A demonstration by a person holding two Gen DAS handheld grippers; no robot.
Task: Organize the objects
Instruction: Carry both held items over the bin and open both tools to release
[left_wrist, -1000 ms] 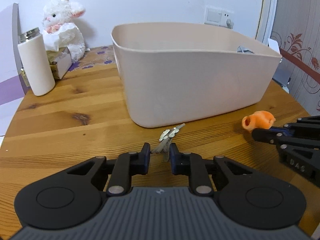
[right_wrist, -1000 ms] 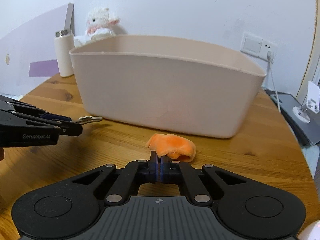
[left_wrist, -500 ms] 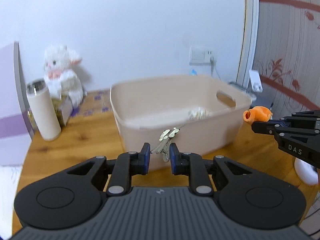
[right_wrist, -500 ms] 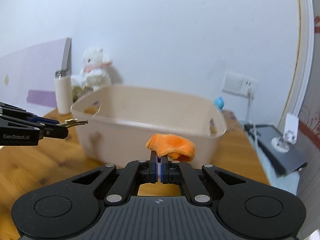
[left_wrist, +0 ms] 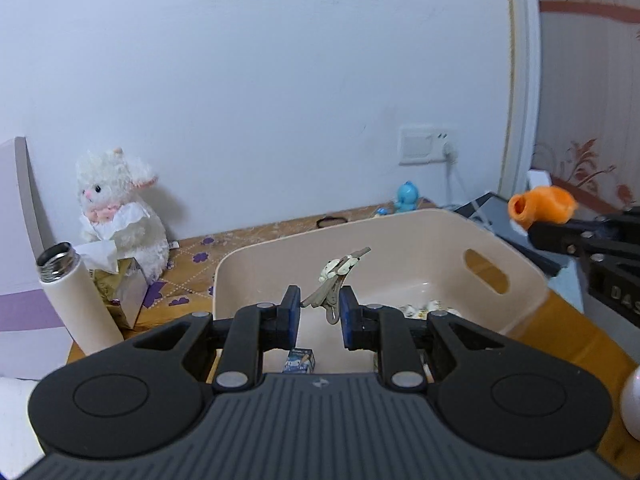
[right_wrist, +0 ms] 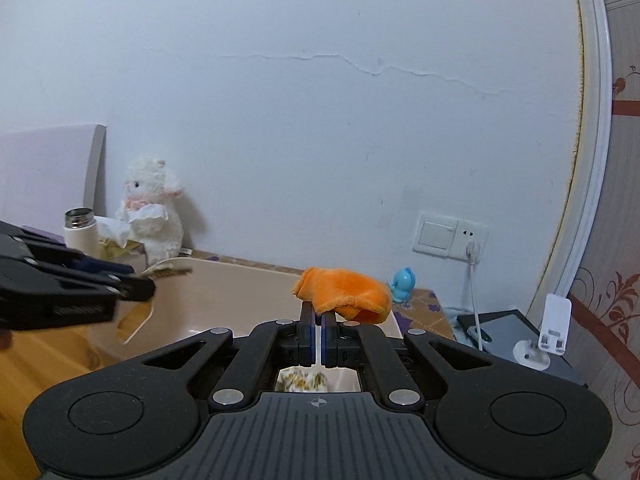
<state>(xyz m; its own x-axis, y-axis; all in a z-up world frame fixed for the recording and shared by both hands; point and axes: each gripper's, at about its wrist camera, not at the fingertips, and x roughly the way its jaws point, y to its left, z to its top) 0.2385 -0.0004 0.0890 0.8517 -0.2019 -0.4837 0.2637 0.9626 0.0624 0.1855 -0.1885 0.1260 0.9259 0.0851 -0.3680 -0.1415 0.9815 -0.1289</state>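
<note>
A beige bin (left_wrist: 520, 272) sits on a wooden worktop (left_wrist: 568, 320). Above the bin's left half, the left tongs (left_wrist: 316, 314) stand with a clear gap between their pads; a bunch of keys (left_wrist: 338, 280) sits in that gap, and whether they are still gripped cannot be told. Their long axis tilts up and away, tips pointing toward the bin's far right. Above the bin's right half, the right tongs (right_wrist: 319, 334) are clamped on an orange cloth (right_wrist: 344, 294), its open mouth facing right. Judged risk: the cloth, released this high, could drift outside the bin.
</note>
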